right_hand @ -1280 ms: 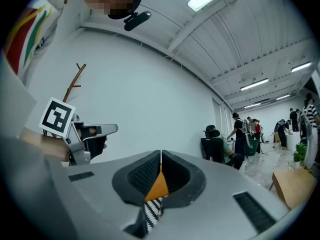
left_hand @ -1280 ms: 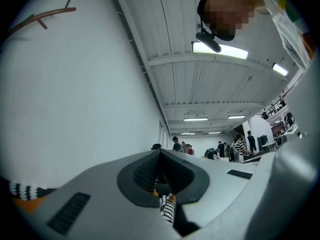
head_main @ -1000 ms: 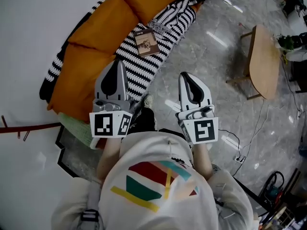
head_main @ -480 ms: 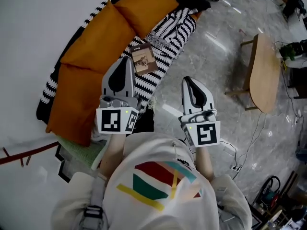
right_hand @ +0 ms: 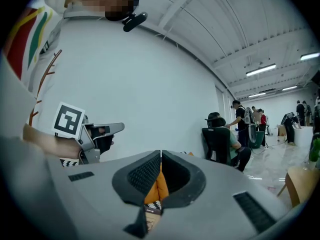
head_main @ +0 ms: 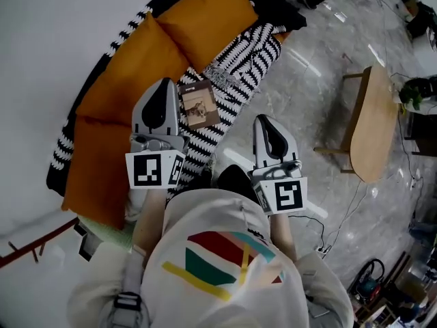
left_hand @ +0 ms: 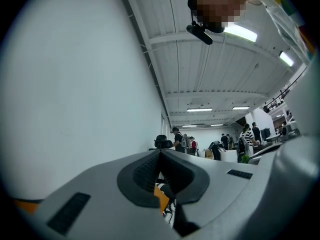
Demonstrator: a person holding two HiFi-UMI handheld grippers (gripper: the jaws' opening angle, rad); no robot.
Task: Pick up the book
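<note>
The book (head_main: 198,104), a small brown volume with a picture on its cover, lies flat on a black-and-white striped blanket (head_main: 239,53) spread over the orange sofa. My left gripper (head_main: 166,80) hangs over the sofa just left of the book, jaws shut and empty; its view shows the tips of the left gripper (left_hand: 160,151) meeting. My right gripper (head_main: 263,117) is over the marble floor, right of and nearer than the book, also shut and empty. In its own view the right gripper (right_hand: 160,152) shows orange cushion and a sliver of the book (right_hand: 151,215) through the gap.
Orange cushions (head_main: 130,67) line the sofa against a white wall. A wooden side table (head_main: 372,121) stands on the floor to the right. Cables (head_main: 328,217) trail near my feet. Several people and a chair (right_hand: 220,144) are far across the hall.
Both grippers have moved toward the sofa together. The book now lies close beside the left gripper's tip instead of well ahead of it. Both jaws stayed shut.
</note>
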